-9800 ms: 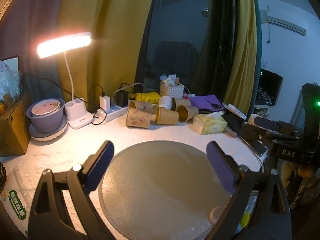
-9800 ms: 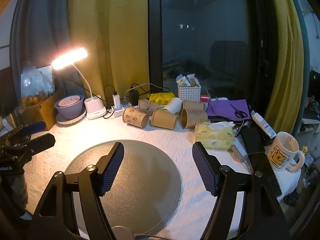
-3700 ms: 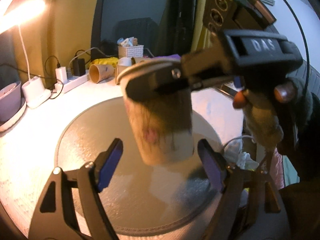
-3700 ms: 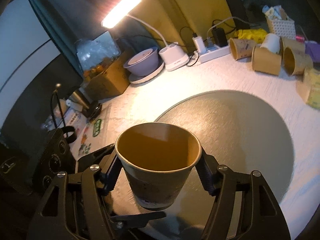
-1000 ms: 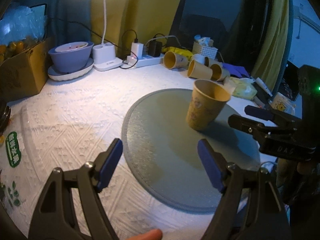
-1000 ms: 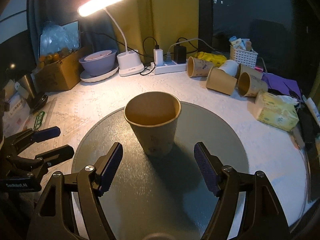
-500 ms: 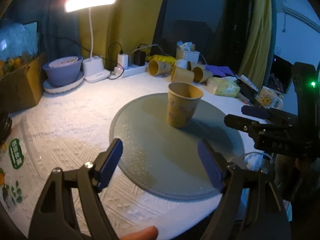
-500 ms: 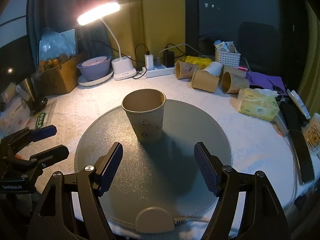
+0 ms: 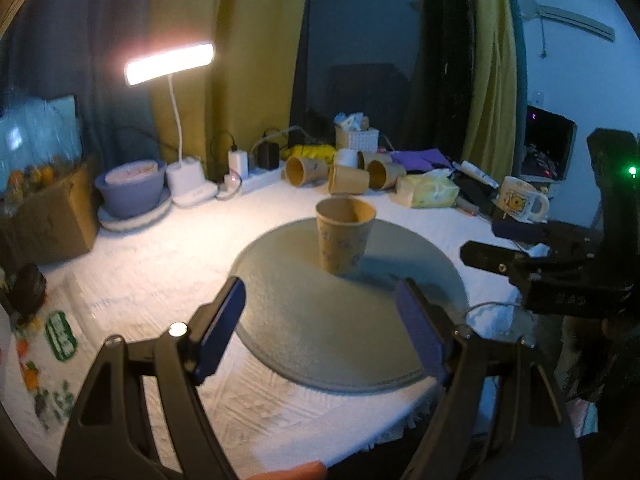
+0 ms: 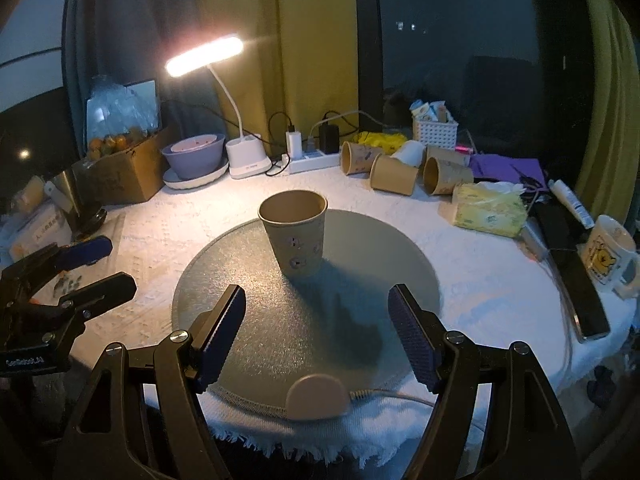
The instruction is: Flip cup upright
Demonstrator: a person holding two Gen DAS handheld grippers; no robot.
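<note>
- Both claws are hanging with their jaws spread wide and nothing between them: the left claw (image 9: 320, 328), black-framed with blue ribbed pads, and the right claw (image 10: 316, 336) of the same build.
- Each claw is sitting at the near edge of the counter, well apart from the cup.
- The brown paper cup with small printed flowers (image 10: 294, 232) is standing upright, mouth up, on the round grey-green mat (image 10: 248, 320), toward the mat's far half.
- The cup is casting a dark shadow across the mat toward the right claw.
- The mat is lying on the white textured cloth covering the counter (image 10: 480, 280).
- Several more brown paper cups (image 10: 394, 174) are lying on their sides near the back of the counter, just beside a white power strip (image 10: 308, 162).
- A white desk lamp with a glowing bar head (image 10: 204, 56) is shining from the back left, beside a purple bowl on a plate (image 10: 194, 156).
- A yellow tissue pack (image 10: 490, 208) and a white mug with a yellow bear picture (image 10: 608, 248) are sitting on the right side.
</note>
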